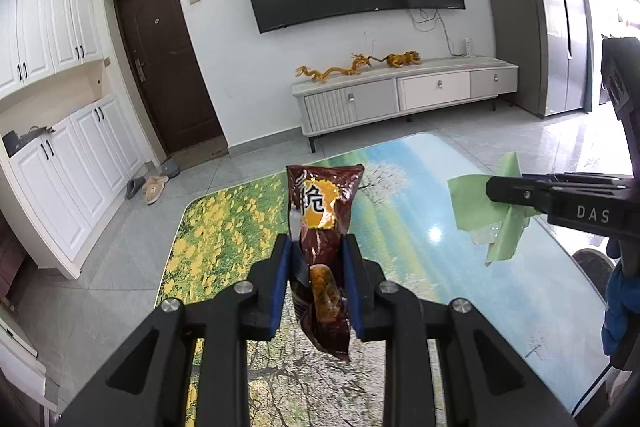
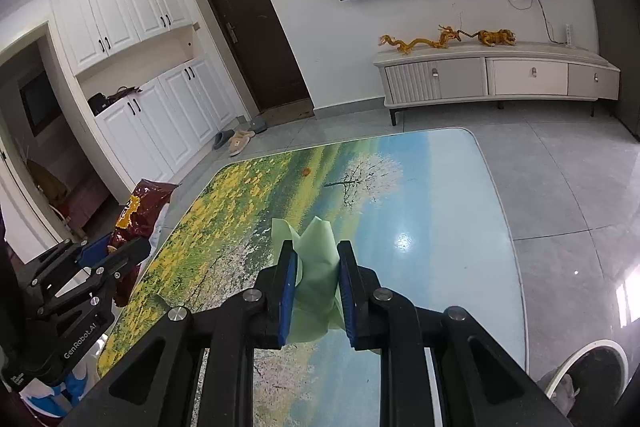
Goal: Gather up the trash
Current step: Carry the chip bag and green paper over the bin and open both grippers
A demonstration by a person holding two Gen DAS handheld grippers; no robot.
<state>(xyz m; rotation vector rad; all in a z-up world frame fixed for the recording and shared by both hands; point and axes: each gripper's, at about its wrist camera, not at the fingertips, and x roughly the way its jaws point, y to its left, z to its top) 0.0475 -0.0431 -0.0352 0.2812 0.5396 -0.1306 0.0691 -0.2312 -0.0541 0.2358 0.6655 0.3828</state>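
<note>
My left gripper (image 1: 316, 247) is shut on a dark red snack bag (image 1: 322, 211) and holds it upright above the table with the landscape print (image 1: 400, 195). The bag also shows at the left in the right wrist view (image 2: 140, 211), held in the left gripper (image 2: 116, 255). My right gripper (image 2: 318, 255) is shut on a crumpled green paper wrapper (image 2: 316, 259) above the table (image 2: 420, 207). In the left wrist view the right gripper (image 1: 496, 191) holds the green wrapper (image 1: 476, 207) at the right.
A small orange scrap (image 2: 307, 171) lies on the far part of the table. A round bin (image 2: 592, 375) stands at the lower right on the grey tiled floor. A TV cabinet (image 1: 404, 91), a brown door (image 1: 168, 67) and slippers (image 1: 154, 187) are beyond.
</note>
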